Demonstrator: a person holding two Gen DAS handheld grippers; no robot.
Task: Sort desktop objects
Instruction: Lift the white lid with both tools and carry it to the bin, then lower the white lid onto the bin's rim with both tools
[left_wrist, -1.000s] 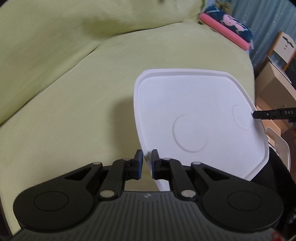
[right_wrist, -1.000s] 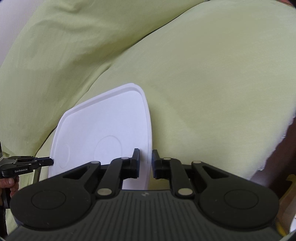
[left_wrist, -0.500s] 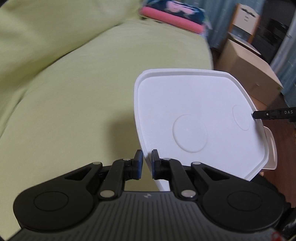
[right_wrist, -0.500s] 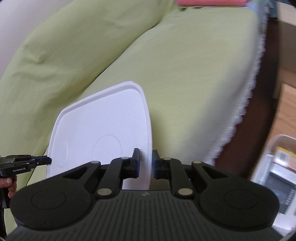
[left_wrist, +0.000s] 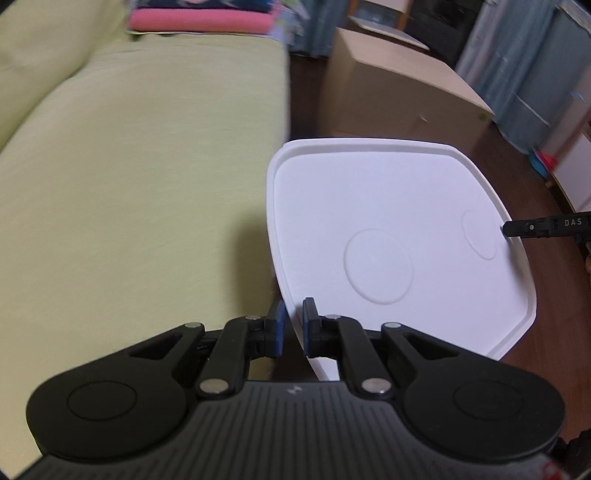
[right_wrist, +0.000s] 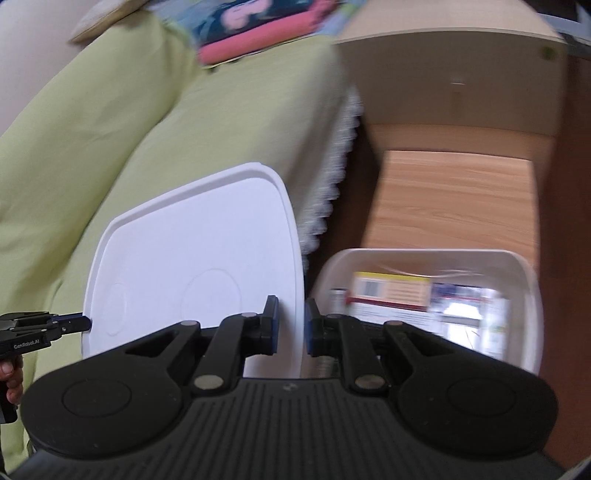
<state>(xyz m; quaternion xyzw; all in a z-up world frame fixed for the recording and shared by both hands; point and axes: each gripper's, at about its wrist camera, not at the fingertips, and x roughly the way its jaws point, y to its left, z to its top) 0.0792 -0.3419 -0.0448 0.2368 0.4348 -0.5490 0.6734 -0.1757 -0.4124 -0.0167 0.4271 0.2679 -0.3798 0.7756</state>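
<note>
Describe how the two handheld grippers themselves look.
Both the left gripper and the right gripper are matte black, with ribbed grey bases, round side discs, silver rivets and blue-lined fingertip pads. Side-on, white lettering shows on their bodies.

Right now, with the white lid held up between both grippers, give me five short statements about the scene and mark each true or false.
1. Both grippers clamp the white lid at opposite edges. True: the left gripper and the right gripper each pinch its rim.
2. The lid rests flat on the green sofa. False: it is held in the air.
3. The white bin is empty. False: boxes lie inside.
4. A pink cushion sits at the sofa's far end. True.
5. The lid has a cup on it. False: its surface is bare.
</note>
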